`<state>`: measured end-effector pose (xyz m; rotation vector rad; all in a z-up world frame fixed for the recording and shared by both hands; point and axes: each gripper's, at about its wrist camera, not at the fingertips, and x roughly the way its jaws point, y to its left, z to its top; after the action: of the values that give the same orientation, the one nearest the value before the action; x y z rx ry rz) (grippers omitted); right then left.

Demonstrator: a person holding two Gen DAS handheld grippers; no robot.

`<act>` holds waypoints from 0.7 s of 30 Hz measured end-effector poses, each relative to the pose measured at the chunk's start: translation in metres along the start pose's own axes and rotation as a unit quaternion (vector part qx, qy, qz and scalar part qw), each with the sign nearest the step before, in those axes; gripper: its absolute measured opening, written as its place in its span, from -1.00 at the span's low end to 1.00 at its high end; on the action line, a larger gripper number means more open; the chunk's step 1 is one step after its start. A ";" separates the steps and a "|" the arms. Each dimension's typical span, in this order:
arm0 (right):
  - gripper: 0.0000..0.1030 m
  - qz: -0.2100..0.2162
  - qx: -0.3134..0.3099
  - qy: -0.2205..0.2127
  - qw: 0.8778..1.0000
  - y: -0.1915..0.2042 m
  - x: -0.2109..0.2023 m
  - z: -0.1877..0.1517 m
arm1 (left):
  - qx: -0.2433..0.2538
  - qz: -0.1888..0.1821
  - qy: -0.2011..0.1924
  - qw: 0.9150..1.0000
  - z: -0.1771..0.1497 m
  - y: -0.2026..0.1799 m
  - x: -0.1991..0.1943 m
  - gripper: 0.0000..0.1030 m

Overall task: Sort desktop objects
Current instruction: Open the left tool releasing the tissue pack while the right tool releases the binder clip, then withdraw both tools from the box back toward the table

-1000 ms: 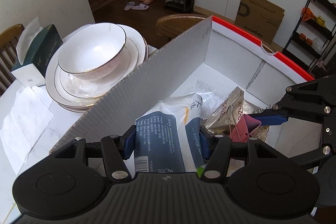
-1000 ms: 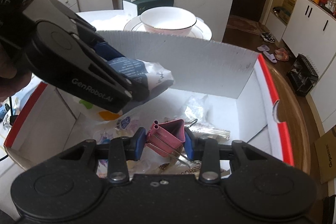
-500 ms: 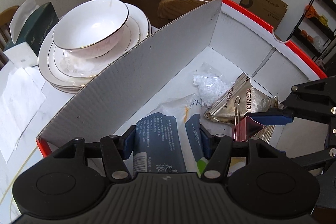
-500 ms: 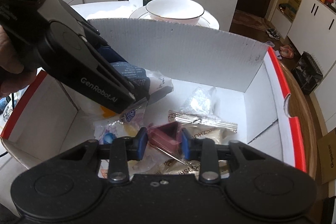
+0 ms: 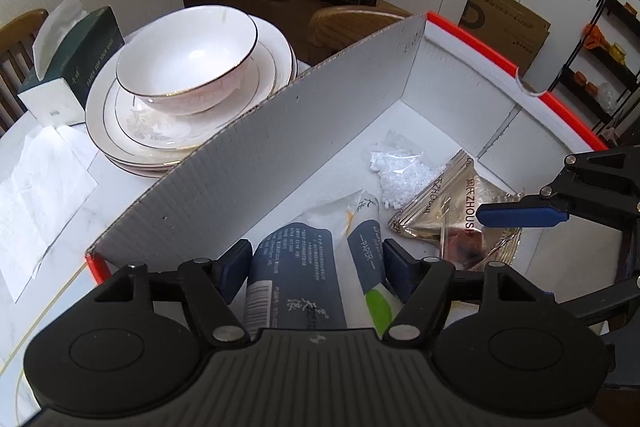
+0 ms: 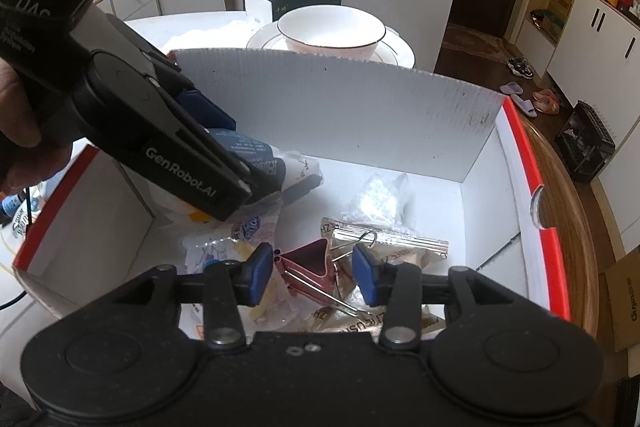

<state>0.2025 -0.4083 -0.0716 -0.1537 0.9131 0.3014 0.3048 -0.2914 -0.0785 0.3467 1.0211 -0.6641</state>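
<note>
Left gripper [image 5: 316,269] jaws opening, tissue pack [image 5: 304,283] between; right gripper [image 6: 308,273] jaws opening, released around pink binder clip [image 6: 308,269], lower centre of box [image 6: 340,115].

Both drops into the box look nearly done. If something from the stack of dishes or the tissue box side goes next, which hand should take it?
Left, probably. The left gripper, opening around the tissue pack, hangs by the box wall nearest the dishes; the right gripper is farther in.

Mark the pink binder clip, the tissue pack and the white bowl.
pink binder clip [image 6: 310,269], right wrist view, its pink body.
tissue pack [image 5: 296,279], left wrist view, its dark printed face.
white bowl [image 5: 188,61], left wrist view, its inside.
</note>
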 end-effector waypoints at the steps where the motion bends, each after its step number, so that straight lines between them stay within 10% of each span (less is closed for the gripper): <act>1: -0.12 -0.001 0.000 -0.002 1.000 0.000 -0.002 0.000 | 0.000 0.002 -0.003 1.000 0.000 0.000 -0.002 0.36; 21: 0.16 0.008 0.018 -0.046 0.999 0.002 -0.047 -0.007 | -0.003 -0.001 -0.065 0.998 -0.017 -0.016 -0.062 0.36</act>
<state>0.1694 -0.4172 -0.0390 -0.0997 0.8286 0.3041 0.2616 -0.2727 -0.0323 0.2935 0.8993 -0.6773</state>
